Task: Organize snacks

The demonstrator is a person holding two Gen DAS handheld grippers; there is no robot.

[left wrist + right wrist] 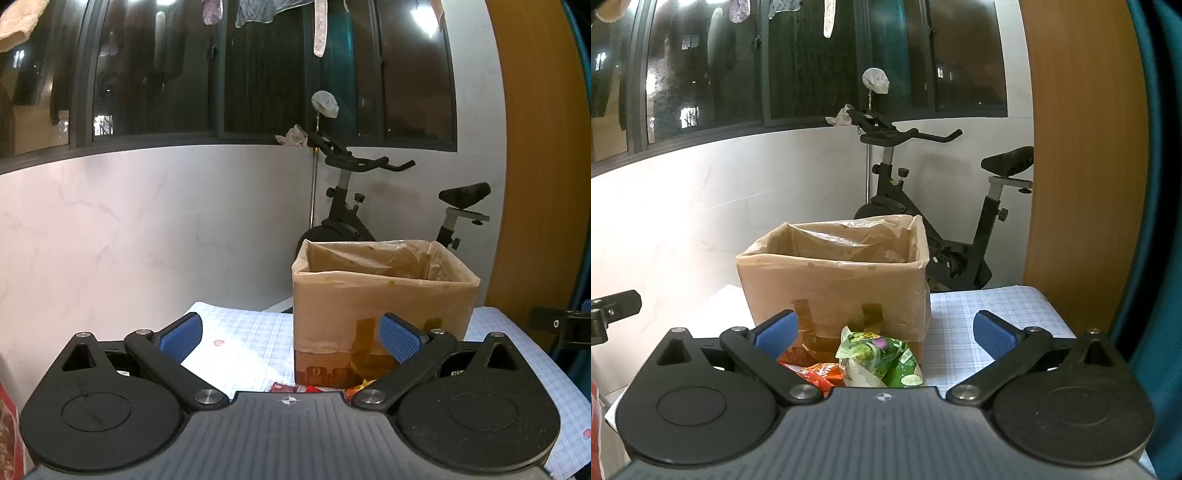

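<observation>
A checked cloth (990,314) covers the table under a dark window. The lined box (834,280) stands on it, snack packets (879,360) touching its near side. Left gripper (291,338) and right gripper (884,338), fingers spread wide and holding nothing, face the box.

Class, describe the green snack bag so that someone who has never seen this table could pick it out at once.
Find the cardboard box lined with a plastic bag, standing on the checked tablecloth. At the foot of its near side lies a small pile of snack packets. The green snack bag is the one printed with vegetables; its neighbours, the orange packets, lie to its left.
</observation>
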